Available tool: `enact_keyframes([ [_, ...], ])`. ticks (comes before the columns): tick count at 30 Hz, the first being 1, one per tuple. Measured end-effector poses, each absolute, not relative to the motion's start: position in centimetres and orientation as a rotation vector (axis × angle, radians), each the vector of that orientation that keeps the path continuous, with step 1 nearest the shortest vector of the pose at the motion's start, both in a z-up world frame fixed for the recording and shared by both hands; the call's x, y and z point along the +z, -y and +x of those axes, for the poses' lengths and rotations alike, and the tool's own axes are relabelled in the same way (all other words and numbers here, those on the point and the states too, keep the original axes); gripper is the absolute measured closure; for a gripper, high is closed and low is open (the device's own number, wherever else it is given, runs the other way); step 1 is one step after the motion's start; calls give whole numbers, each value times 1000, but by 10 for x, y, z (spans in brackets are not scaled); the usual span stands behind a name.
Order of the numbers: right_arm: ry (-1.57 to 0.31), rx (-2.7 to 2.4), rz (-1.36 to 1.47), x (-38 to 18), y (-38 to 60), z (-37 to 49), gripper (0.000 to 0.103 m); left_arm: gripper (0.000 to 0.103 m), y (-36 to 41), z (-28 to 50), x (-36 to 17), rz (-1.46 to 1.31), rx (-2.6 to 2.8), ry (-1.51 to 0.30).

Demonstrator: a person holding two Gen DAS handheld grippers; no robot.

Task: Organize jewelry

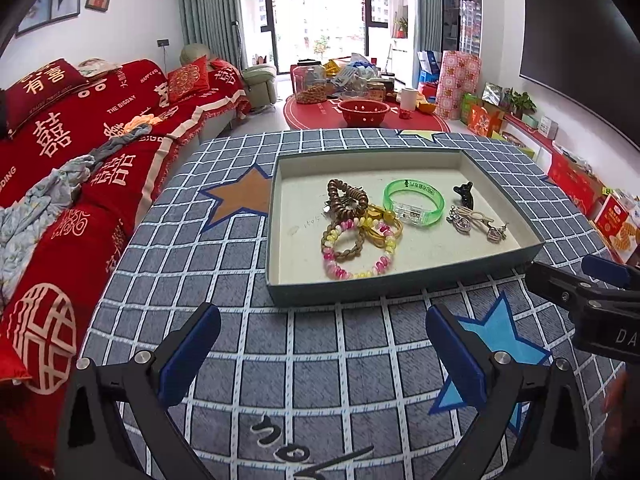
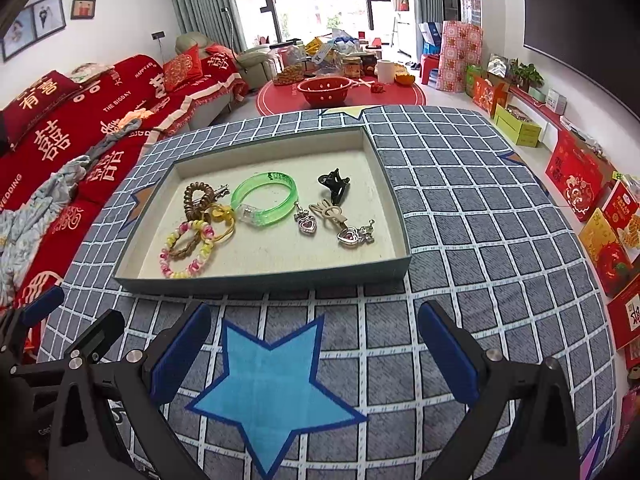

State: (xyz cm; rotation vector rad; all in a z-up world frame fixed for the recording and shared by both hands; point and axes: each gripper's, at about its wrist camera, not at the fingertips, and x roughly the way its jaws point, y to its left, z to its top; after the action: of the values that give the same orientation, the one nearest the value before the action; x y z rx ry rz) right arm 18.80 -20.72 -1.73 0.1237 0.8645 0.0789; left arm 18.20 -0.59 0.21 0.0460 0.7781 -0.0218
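Observation:
A shallow grey-green tray (image 1: 400, 282) (image 2: 260, 284) stands on the checked tablecloth. In it lie a green bangle (image 1: 414, 202) (image 2: 265, 200), a pink-and-yellow bead bracelet (image 1: 358, 254) (image 2: 188, 250), a brown coil hair tie (image 1: 347, 198) (image 2: 199, 197), yellow rings (image 1: 380, 224), a black hair clip (image 1: 464, 194) (image 2: 334, 186) and silver heart pendants (image 1: 476, 220) (image 2: 352, 234). My left gripper (image 1: 320, 354) is open and empty, near the tray's front edge. My right gripper (image 2: 316, 354) is open and empty over a blue star (image 2: 272, 384), to the right of the left one.
A red-covered sofa (image 1: 72, 152) runs along the left of the table. Behind the table is a red round rug with a red bowl (image 1: 363, 112) and jars. Red gift boxes (image 2: 576, 184) line the right wall under a television (image 1: 580, 52).

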Motion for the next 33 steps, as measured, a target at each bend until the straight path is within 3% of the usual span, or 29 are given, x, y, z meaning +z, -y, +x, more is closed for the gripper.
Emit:
enact_keyframes([
  [33, -697, 46, 55, 9, 200, 117, 0, 0, -4, 121, 18, 23, 5, -682],
])
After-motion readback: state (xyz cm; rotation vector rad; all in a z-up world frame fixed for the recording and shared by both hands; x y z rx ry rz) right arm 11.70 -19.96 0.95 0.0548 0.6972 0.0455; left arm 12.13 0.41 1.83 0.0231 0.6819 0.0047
